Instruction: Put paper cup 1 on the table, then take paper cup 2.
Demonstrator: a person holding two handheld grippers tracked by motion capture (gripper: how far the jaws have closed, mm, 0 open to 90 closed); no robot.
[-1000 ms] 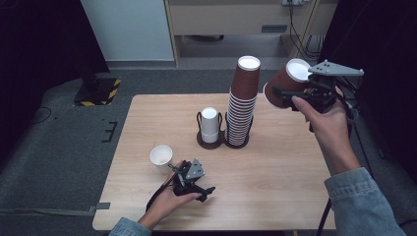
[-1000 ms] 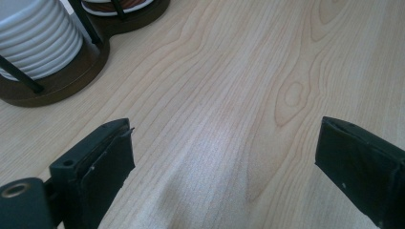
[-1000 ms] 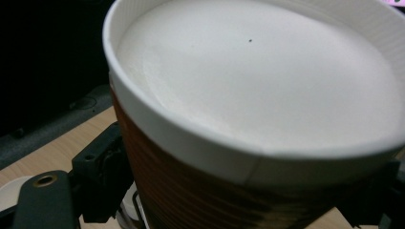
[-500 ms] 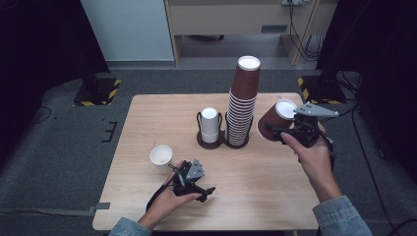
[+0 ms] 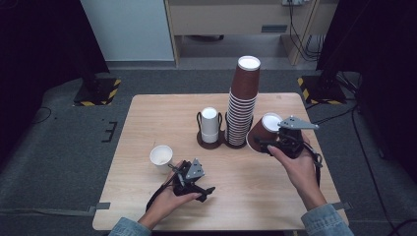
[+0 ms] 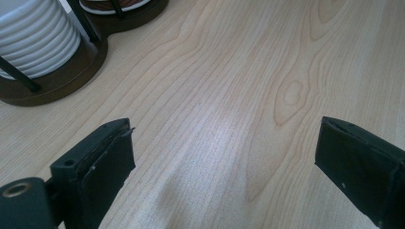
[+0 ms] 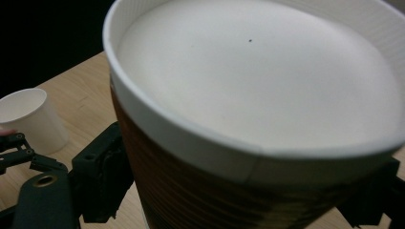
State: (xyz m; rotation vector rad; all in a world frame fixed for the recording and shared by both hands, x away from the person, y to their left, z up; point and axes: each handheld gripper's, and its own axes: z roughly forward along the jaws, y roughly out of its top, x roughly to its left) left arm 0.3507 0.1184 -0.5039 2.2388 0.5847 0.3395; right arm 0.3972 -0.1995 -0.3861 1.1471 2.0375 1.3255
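At centre right of the high view, the right claw (image 5: 269, 142) grips a brown cup (image 5: 263, 131), tilted just beside the tall brown stack (image 5: 242, 105). At lower left, the left claw (image 5: 172, 169) rests open on the table (image 5: 147, 118), near a white cup (image 5: 161, 157).

Two black padded jaws rise from the bottom of the left gripper view, one at the lower left and one at the lower right, standing wide apart with only bare wood between them. The left gripper (image 6: 224, 157) hangs low over the pale, light-grained wooden table (image 6: 248, 95), whose grain runs in long wavy lines with an oval knot right of centre. At the upper left corner sits a stack of white ribbed paper cups (image 6: 36, 40) in a dark brown round wooden holder (image 6: 62, 78) with thin black upright rods. Beyond it, at the top edge, a second dark holder base (image 6: 138, 16) carries the foot of brown cups (image 6: 112, 5)
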